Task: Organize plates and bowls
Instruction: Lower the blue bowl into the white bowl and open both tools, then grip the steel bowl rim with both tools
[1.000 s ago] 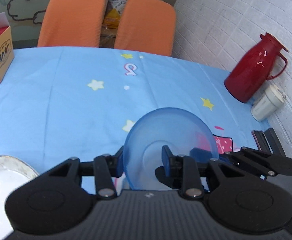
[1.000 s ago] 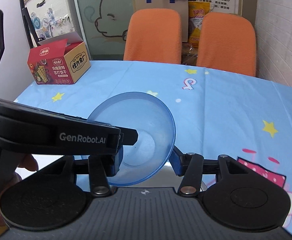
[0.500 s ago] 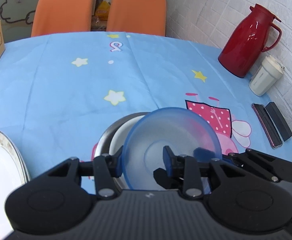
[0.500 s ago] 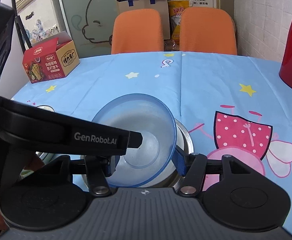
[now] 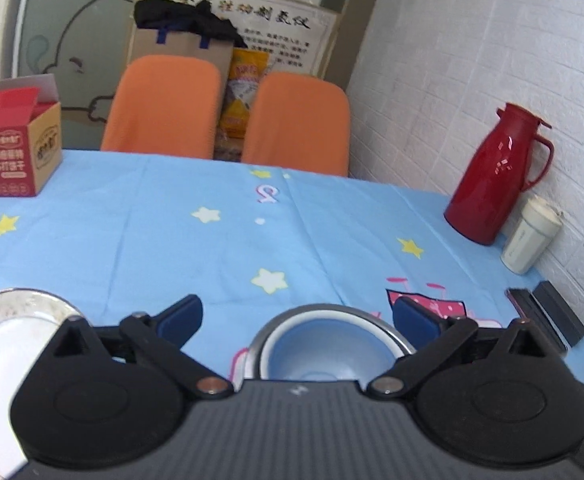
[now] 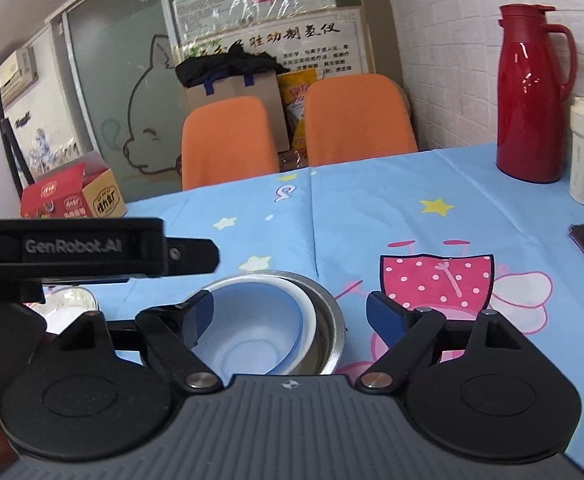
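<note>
L gripper jaws opening, wide apart, nothing pressed betw the pads; R gripper same, opening wide, holds nothing. Blue bowl sits nested in a white bowl, both inside a steel bowl on the tablecloth, at 6 o'clock in both views, betw the spread fingers but untouched. White plate at 8 o'clock in L view, cut off by frame edge and gripper body. Open cloth from 10 to 1 o'clock. Red jug and cream cup at 3 o'clock by the wall; red box at 9. Near rims of bowls hidden by gripper bodies. L gripper's arm blocks 9 o'clock in R view.
</note>
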Tool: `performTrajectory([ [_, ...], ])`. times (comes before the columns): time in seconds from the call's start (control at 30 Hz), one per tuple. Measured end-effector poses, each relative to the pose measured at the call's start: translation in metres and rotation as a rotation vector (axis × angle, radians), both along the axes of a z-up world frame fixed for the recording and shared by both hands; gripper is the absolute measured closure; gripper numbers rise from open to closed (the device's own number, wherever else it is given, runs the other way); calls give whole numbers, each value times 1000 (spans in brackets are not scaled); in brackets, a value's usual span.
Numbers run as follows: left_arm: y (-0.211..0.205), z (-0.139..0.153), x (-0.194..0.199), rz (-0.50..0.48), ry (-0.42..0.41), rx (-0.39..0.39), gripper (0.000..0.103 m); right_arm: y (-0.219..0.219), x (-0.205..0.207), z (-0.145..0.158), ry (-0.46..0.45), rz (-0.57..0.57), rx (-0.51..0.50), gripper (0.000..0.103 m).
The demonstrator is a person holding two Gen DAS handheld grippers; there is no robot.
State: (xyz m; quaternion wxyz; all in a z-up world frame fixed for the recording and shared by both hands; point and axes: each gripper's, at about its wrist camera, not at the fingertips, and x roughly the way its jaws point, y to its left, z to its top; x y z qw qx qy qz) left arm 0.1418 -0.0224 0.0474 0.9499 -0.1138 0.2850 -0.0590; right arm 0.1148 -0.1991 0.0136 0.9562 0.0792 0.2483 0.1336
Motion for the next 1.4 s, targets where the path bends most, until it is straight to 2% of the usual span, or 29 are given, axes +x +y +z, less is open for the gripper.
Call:
performTrajectory([
  [0.1, 3, -7, 2, 14, 26, 15, 2, -2, -1, -7, -11, -20, 24, 0],
  [0.2, 5, -16, 11, 15, 64, 21, 2, 1, 5, -11, 12, -10, -12, 0],
  [0.47, 0, -41, 36, -31, 187, 45, 2, -1, 23, -31, 89, -18, -13, 0],
  [0.6, -6, -47, 43, -32, 203, 75, 2, -1, 30, -36, 114, -12, -26, 0],
  [0.97, -9, -64, 56, -39, 247, 68, 3, 8, 41, -51, 154, 25, -19, 0],
  [1.27, -13, -75, 54, -62, 251, 82, 3, 22, 37, -57, 105, 15, -90, 0],
  [1.37, -14, -73, 53, -88, 241, 76, 13, 23, 36, -56, 103, 14, -88, 0],
  [1.4, -14, -72, 53, -103, 237, 71, 25, 24, 35, -56, 100, 22, -82, 0],
])
